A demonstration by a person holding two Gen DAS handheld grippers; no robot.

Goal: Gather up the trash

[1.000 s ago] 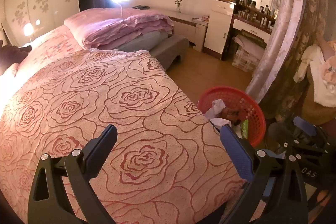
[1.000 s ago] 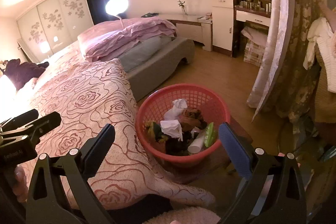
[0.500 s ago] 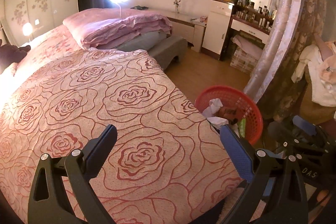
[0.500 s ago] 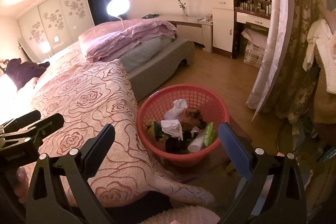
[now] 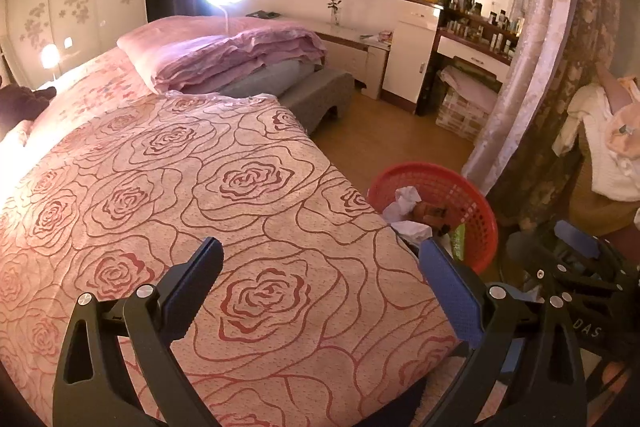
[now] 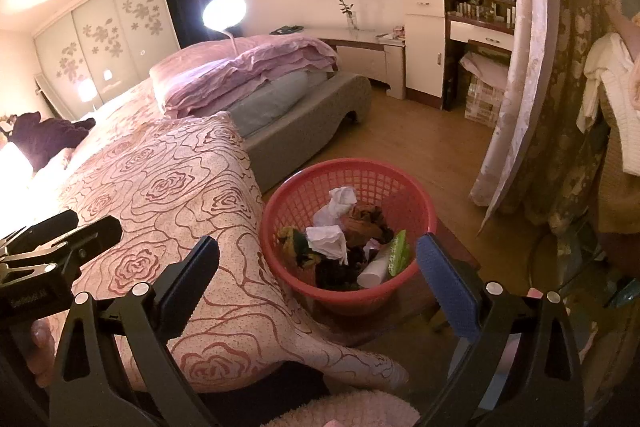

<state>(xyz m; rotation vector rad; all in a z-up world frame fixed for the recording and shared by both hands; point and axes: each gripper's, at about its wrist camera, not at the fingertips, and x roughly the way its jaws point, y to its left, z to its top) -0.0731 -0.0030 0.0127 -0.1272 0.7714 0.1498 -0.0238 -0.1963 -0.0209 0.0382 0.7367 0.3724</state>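
Observation:
A red plastic basket (image 6: 416, 187) stands on the floor at the foot corner of the bed, with crumpled white tissues (image 6: 328, 237), a green packet (image 6: 398, 249), a white tube and dark scraps inside. In the left wrist view the same basket (image 5: 476, 199) shows past the bed's corner. My right gripper (image 6: 318, 267) hovers open above and in front of the basket, holding nothing. Over the rose-patterned bedspread (image 5: 200, 187) my left gripper (image 5: 322, 269) is open and holds nothing. It also appears at the left edge of the right wrist view as the left gripper (image 6: 60, 239).
Folded pink quilts (image 5: 228, 51) lie at the bed's far end, with a grey bench (image 6: 304, 115) beyond. A curtain (image 6: 520, 87) hangs to the right, with a white dresser (image 5: 412, 59) and a shelf of bottles behind it. Bare wooden floor (image 6: 420, 143) lies behind the basket.
Both views have drifted slightly: the left gripper has shifted a little over the bedspread, and the right one has edged nearer the basket. Both jaws stay wide apart.

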